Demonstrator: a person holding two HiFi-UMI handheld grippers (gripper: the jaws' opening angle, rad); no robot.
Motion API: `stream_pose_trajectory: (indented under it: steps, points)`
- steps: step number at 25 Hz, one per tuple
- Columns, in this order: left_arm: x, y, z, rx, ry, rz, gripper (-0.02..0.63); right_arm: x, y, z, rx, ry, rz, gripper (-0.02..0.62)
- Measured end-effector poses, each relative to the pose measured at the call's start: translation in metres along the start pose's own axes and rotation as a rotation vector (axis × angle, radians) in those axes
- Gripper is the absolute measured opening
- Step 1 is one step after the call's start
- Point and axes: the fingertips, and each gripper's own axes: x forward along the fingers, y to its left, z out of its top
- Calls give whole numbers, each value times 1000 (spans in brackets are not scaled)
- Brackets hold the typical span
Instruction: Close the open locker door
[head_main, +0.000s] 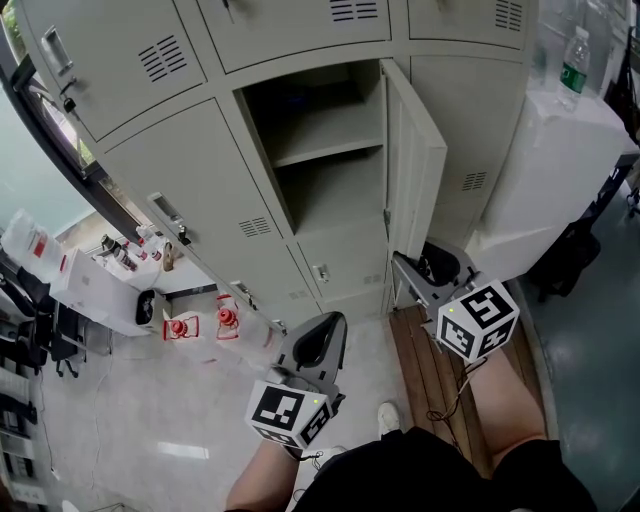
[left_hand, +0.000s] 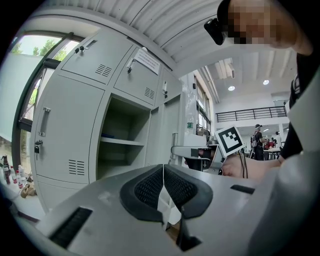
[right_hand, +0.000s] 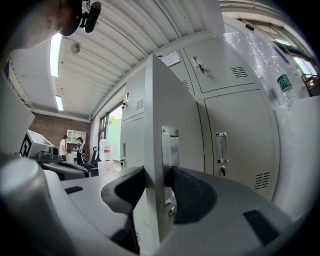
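Observation:
The grey locker's door (head_main: 415, 170) stands open, swung out to the right of its bare compartment (head_main: 320, 150) with one shelf. My right gripper (head_main: 432, 268) is at the door's lower free edge. In the right gripper view the door edge (right_hand: 170, 100) and its metal handle plate (right_hand: 170, 145) sit between the jaws of the right gripper (right_hand: 157, 185), with a pad against each face. My left gripper (head_main: 318, 338) hangs low in front of the lockers, left of the door and apart from it. Its pads meet with nothing between them in the left gripper view (left_hand: 163, 175).
More closed lockers surround the open one. A white unit (head_main: 560, 150) with a plastic bottle (head_main: 575, 60) on top stands right of the door. Wooden boards (head_main: 430, 370) lie under the door. Red objects (head_main: 180, 325) sit on the floor at left. My legs fill the bottom edge.

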Motion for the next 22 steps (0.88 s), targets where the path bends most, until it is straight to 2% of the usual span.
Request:
stream_pose_trajectory:
  steps: [14,19,22]
  points:
    - [-6,25,8,16,-9,79,20,41,37,1,-31,4,97,216]
    - [-13,39,13,20,-13,137,20,64,50,3,-37,-4,136,221]
    - [-18,49,14,19,-13,177,20,77,56,4,-54,-5,125,222]
